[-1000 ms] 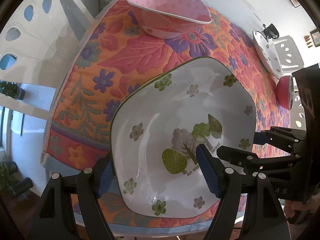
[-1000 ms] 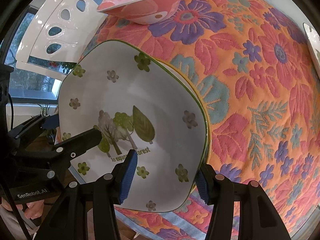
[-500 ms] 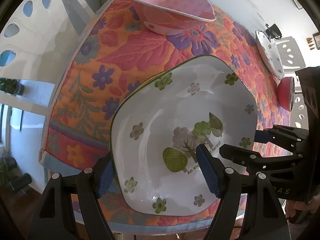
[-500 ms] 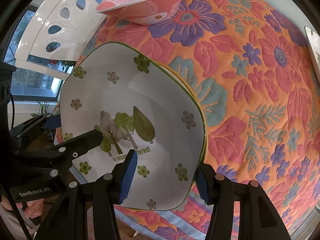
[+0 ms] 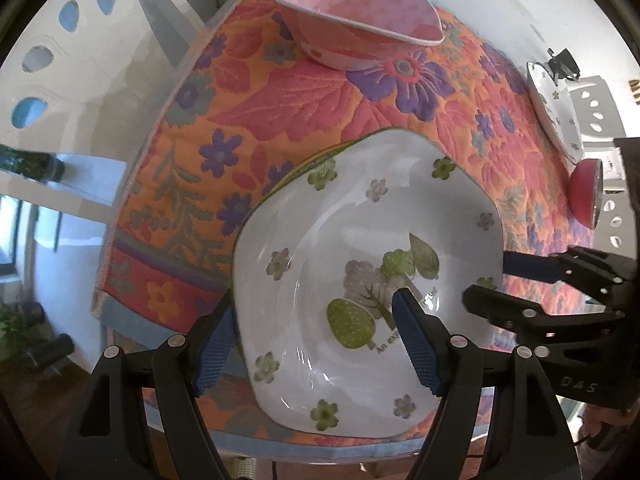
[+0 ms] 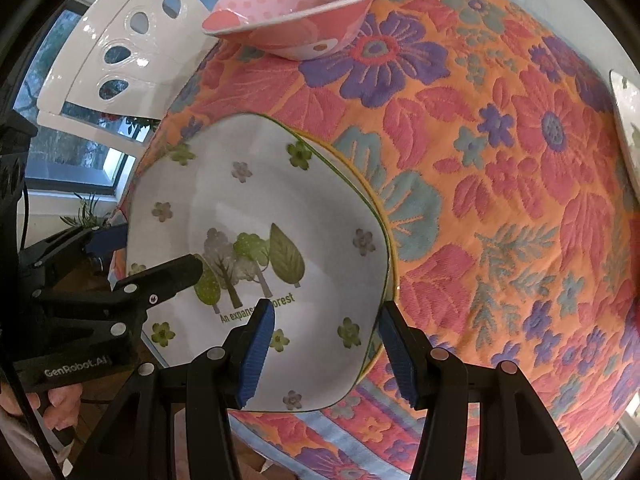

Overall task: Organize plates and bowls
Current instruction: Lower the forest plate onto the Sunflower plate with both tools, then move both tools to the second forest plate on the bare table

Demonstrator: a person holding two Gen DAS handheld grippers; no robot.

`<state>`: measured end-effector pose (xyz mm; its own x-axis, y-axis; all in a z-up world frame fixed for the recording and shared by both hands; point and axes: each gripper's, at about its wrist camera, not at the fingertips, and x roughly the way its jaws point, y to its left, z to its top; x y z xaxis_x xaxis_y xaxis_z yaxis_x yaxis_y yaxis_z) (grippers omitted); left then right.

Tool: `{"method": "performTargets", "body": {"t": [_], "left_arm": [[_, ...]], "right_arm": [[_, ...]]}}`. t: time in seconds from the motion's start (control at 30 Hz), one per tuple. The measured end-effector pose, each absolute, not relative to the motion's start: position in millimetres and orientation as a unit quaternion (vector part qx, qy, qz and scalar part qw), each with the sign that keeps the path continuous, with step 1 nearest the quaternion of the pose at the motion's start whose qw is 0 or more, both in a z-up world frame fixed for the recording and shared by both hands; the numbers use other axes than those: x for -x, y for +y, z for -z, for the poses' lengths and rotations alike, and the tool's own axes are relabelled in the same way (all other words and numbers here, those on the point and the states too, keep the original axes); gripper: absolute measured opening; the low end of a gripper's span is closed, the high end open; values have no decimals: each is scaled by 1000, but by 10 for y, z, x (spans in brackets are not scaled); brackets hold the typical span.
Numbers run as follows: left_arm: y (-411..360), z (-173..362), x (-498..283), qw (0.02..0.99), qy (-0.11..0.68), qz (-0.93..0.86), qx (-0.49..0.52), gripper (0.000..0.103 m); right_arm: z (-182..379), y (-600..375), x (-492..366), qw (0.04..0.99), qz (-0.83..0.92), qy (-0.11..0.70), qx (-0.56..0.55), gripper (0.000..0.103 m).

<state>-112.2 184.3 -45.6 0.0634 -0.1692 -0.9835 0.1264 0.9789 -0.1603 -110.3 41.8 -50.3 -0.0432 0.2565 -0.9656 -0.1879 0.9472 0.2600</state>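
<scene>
Moved only a tiny bit since a moment ago: shows the pink bowl (image 5: 352, 12) a little higher in the left view, and the tree plate (image 5: 360, 220) a touch more leftward in the right view. Otherwise same spots.

Points the left gripper (image 5: 314, 320) down over the plate's left rim, fingers spread, one outside the rim and one over the middle, pinching nothing yet. Finds the tree plate near the front corner of the bench cloth (image 5: 248, 92), resting on a second plate (image 6: 394, 240) with a yellow rim. Sets the right gripper (image 6: 326, 308) over the right rim the same way, fingers loose, outer one just beside the rim.

To do well: squeeze both sides at once, gently, then lift flat. Probably slippery, so no tilting.

Mind the bench edge close by on the left and front, with floor below. White chair (image 6: 132, 40) past the left edge. Lots of bare cloth to the right, up to another white plate (image 5: 556, 108) and a red thing (image 5: 584, 192). Pink bowl well apart at the back.
</scene>
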Motion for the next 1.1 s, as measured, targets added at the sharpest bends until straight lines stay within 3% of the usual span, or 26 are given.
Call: {"method": "performTargets", "body": {"t": [0.27, 0.63, 1.1], "left_arm": [[1688, 159, 1058, 749, 659, 68, -21, 75], [1341, 100, 910, 733, 679, 34, 12, 75], [139, -42, 309, 731, 680, 62, 6, 75]], "right_arm": [[305, 341, 1053, 702, -193, 685, -28, 53], [163, -63, 857, 713, -206, 669, -26, 53], [-96, -1483, 329, 751, -155, 634, -100, 53]]}}
